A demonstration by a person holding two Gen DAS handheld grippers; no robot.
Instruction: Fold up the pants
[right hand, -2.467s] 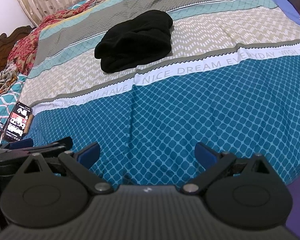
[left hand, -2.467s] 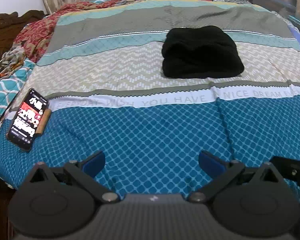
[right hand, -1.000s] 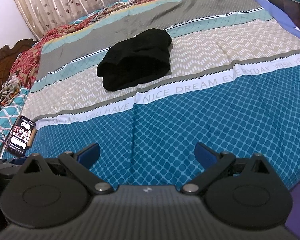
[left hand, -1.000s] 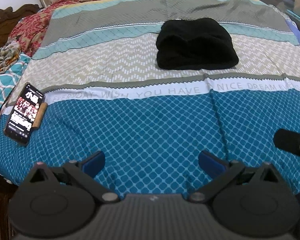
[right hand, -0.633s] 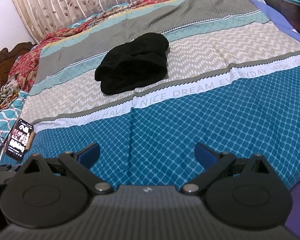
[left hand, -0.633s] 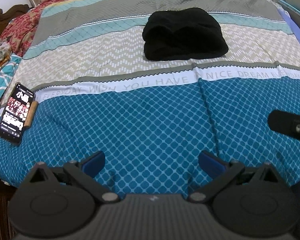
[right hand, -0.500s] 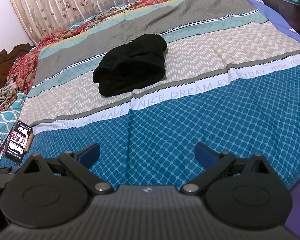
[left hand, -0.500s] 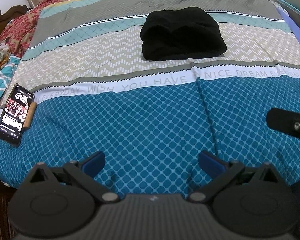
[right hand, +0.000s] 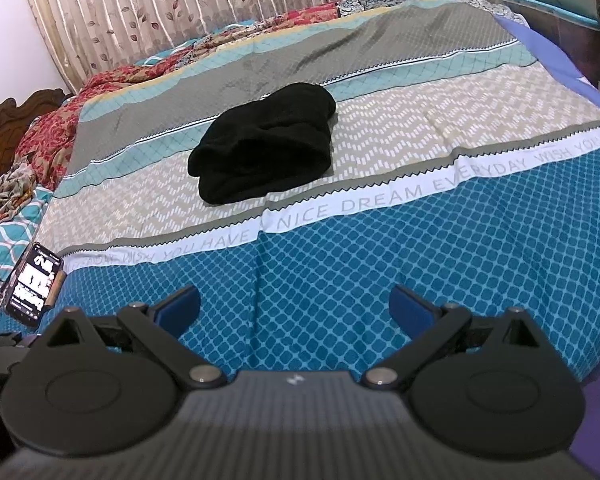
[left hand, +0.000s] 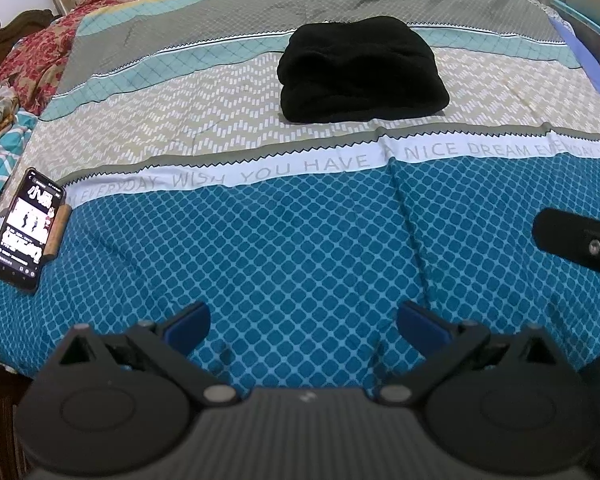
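Pants (left hand: 360, 72) lying folded in a black bundle on the beige zigzag band of the bedspread (left hand: 300, 248).
Left gripper (left hand: 304, 320) and right gripper (right hand: 296, 306) are hovering over the blue diamond band, well short of the bundle, jaws spread and holding nothing; a lit phone (left hand: 26, 228) is resting at the bed's left edge.

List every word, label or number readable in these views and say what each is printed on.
"EVERYDAY WISH YOU HAVE A NICE DREAM EVERYDAY": on the white band of the bedspread, running on past the right edge.
Phone screen: large white characters and lines of text, too small and blurred to read.
Black pants, both grippers: no text seen.
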